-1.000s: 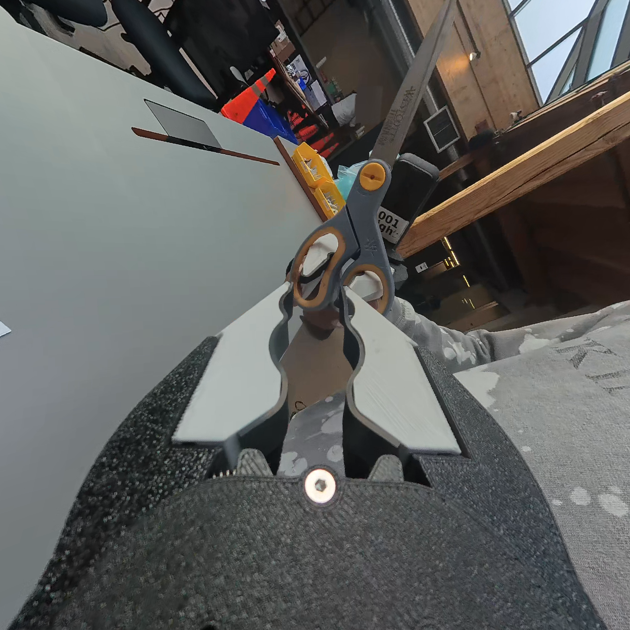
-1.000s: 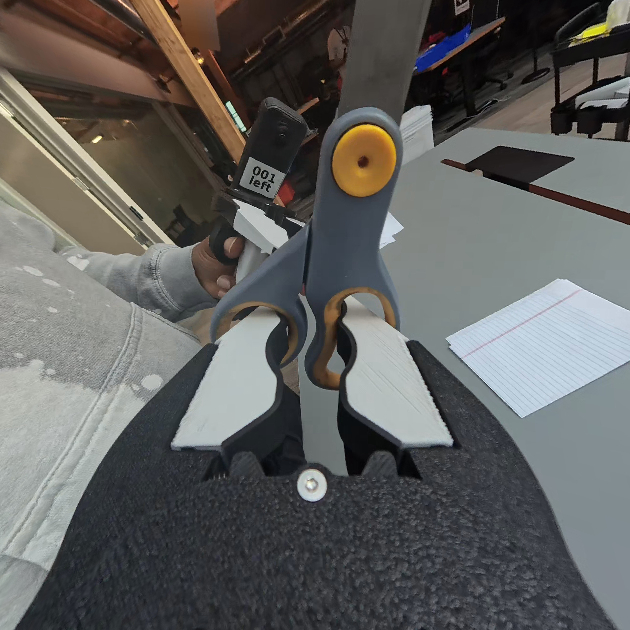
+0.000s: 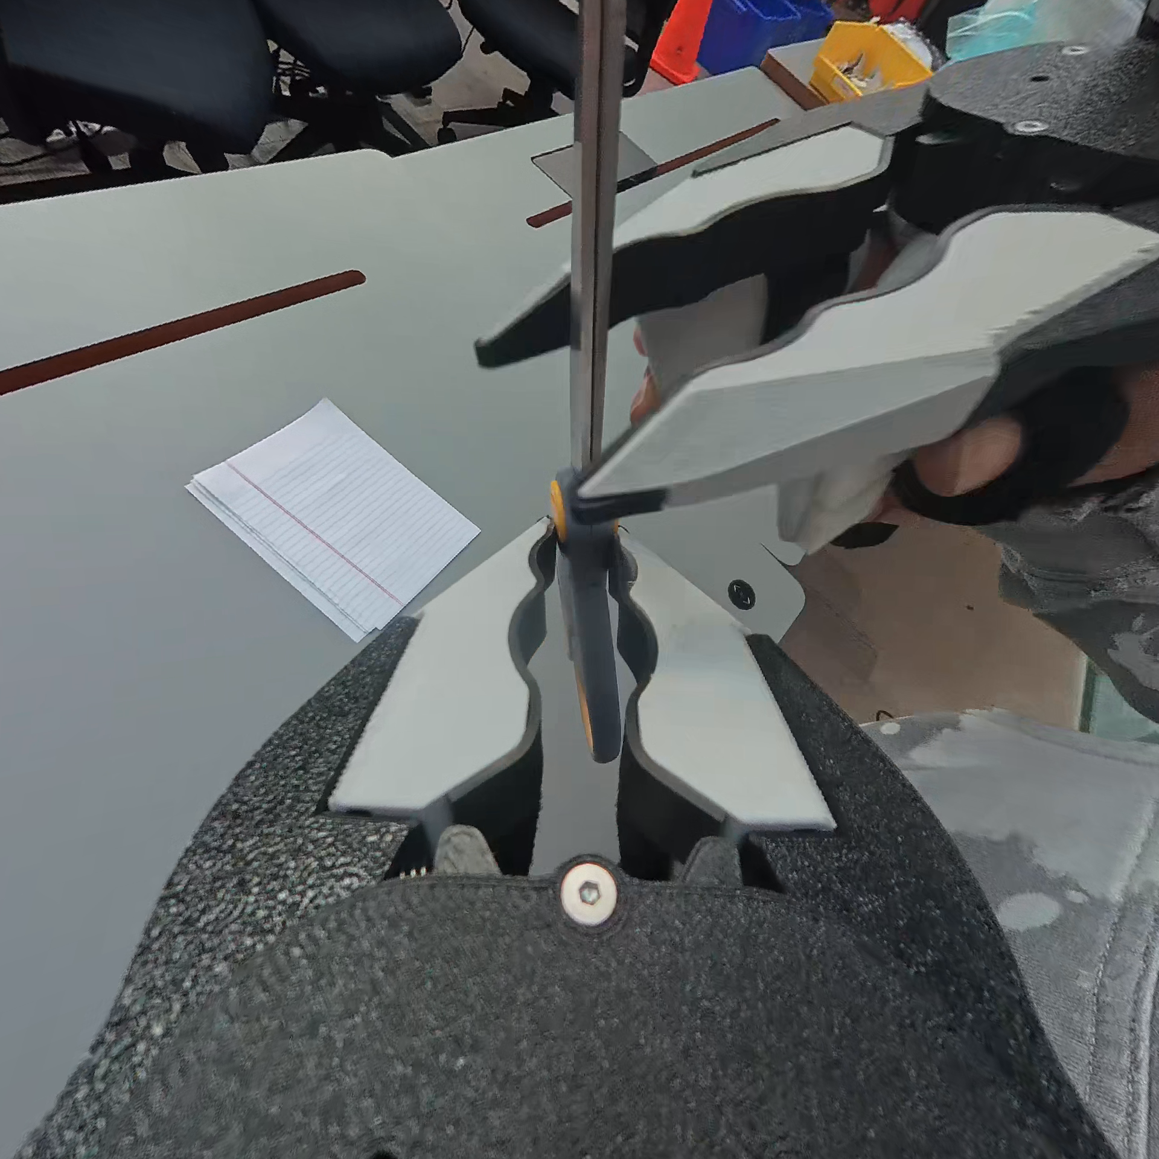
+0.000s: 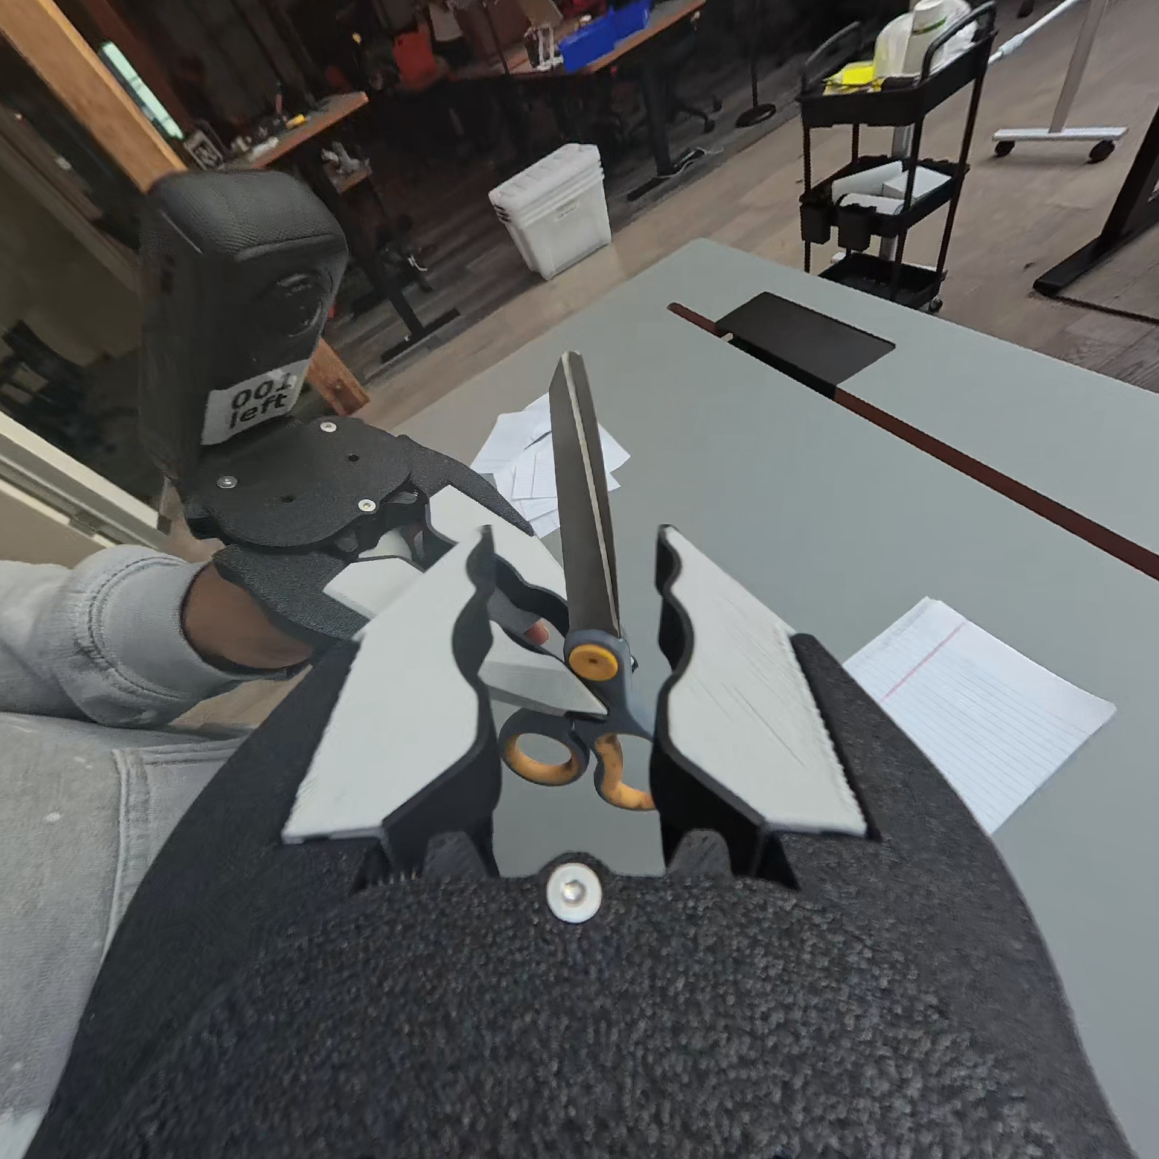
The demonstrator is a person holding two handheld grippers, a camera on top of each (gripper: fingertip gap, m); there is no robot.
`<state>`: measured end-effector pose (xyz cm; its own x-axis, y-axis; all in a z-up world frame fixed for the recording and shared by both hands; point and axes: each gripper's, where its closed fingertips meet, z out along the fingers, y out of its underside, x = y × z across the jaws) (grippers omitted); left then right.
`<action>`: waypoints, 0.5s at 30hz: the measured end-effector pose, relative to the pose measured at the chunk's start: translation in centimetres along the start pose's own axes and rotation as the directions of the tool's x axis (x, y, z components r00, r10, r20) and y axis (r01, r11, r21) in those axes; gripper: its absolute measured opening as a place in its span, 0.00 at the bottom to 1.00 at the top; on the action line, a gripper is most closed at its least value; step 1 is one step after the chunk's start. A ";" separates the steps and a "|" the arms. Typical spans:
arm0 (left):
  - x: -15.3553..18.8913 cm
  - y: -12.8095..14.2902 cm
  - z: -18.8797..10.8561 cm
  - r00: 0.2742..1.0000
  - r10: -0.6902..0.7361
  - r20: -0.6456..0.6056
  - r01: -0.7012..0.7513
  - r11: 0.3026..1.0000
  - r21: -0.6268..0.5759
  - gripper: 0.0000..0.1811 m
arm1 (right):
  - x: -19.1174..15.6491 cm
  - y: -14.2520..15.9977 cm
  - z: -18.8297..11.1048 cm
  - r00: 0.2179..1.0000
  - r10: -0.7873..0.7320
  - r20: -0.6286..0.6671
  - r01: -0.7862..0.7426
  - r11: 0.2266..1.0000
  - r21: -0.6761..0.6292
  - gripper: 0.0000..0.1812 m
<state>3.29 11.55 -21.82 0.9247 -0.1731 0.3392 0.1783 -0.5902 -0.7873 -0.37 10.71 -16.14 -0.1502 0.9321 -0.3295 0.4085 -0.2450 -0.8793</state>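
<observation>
Grey scissors with orange-lined handles [image 4: 589,665] are held above the grey table [image 4: 784,502], blades closed and pointing away. My left gripper [image 3: 583,539] is shut on the scissors [image 3: 592,658] near the orange pivot; they show edge-on, with the handle hanging back between my fingers. In the right wrist view the left gripper [image 4: 577,674] reaches in from the left. My right gripper [image 4: 574,533] is open wide, with the scissors between its fingers and touching neither. It enters the left wrist view [image 3: 539,420] from the right, one finger on each side of the blade.
A stack of lined paper [image 3: 332,520] lies on the table; it also shows in the right wrist view [image 4: 978,709]. Loose paper pieces [image 4: 539,458] lie farther off. A black plate [image 4: 803,342] and a brown slot [image 3: 182,332] mark the tabletop. Chairs, bins and a black cart [image 4: 878,188] stand beyond.
Both grippers have tipped down from pointing upward to facing the table. The right gripper has opened off the scissor handles. The left gripper now holds the scissors near the pivot, edge-on.
</observation>
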 end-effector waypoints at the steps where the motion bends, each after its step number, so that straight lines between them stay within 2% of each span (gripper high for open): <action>1: 0.1 0.1 -0.4 1.000 0.019 -0.007 -0.019 1.000 0.002 0.08 | -0.3 0.3 1.1 1.000 -0.024 0.012 0.025 0.999 -0.020 0.22; 3: 0.2 0.3 -1.5 0.998 0.030 -0.064 -0.029 0.999 0.015 0.09 | -1.4 -0.1 1.9 0.994 -0.103 0.046 0.103 0.995 -0.001 0.08; 4: 0.6 0.4 -2.4 0.991 0.023 -0.131 -0.019 0.999 0.028 0.11 | -2.4 -0.3 1.7 0.985 -0.136 0.101 0.136 0.991 0.009 0.08; 6: 1.4 -0.1 -4.8 0.956 -0.005 -0.293 0.032 0.996 0.088 0.24 | -3.8 -1.3 0.8 0.966 -0.165 0.197 0.157 0.986 0.056 0.08; 9: 1.5 -0.7 -9.0 0.873 -0.037 -0.486 0.136 0.976 0.168 0.20 | -5.6 -3.7 -1.2 0.924 -0.164 0.345 0.126 0.983 0.131 0.08; 11: 0.8 -0.1 -10.0 0.866 -0.024 -0.500 0.121 0.979 0.163 0.21 | -7.4 -5.8 -2.3 0.877 -0.159 0.454 0.081 0.979 0.186 0.08; 15: 2.9 0.3 -10.5 0.818 0.056 -0.572 0.036 0.988 0.148 0.19 | -9.4 -8.5 -1.8 0.831 -0.183 0.526 0.052 0.966 0.255 0.08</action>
<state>2.47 2.62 -15.65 0.5737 -0.6258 0.5284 0.2595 -0.4731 -0.8419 -0.83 4.57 -4.92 -0.6731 0.6789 -0.2932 0.1574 -0.2559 -0.9538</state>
